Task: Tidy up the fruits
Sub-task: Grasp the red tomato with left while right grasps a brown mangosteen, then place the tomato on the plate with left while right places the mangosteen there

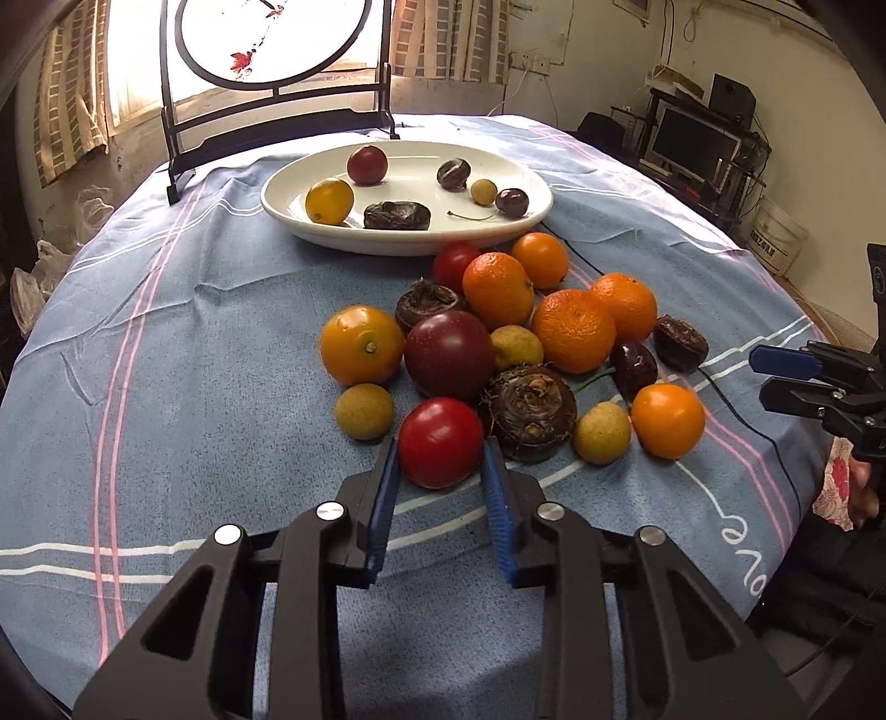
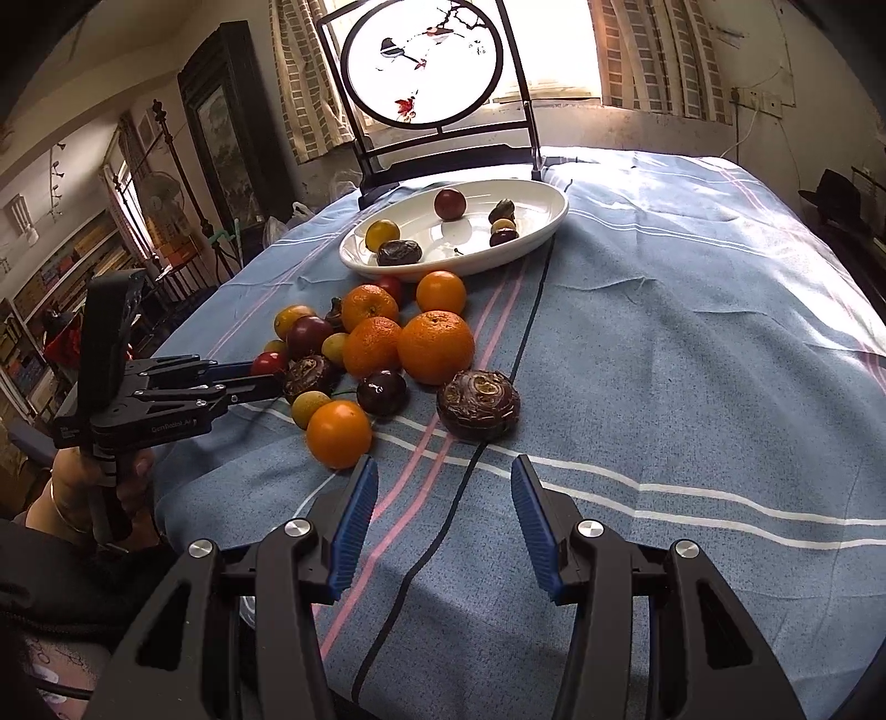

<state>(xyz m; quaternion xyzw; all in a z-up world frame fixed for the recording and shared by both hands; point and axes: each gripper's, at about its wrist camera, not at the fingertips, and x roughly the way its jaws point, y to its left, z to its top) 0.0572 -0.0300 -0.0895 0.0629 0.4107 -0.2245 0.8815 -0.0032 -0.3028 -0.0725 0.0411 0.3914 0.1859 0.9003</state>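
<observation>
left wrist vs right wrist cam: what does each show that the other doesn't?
Left wrist only: the left gripper up close, its blue pads on either side of a red tomato, contact looks likely; a monitor on a shelf at right.

Right wrist only: the right gripper open over bare tablecloth, holding nothing; a bookshelf at left.

Both: the white plate holding six small fruits, the loose fruit pile including mandarins, and the round painted screen behind.

window (image 2: 559, 50): sunlit | curtains (image 2: 659, 61): checked | bookshelves (image 2: 66, 260): left | monitor (image 1: 692, 141): right
</observation>
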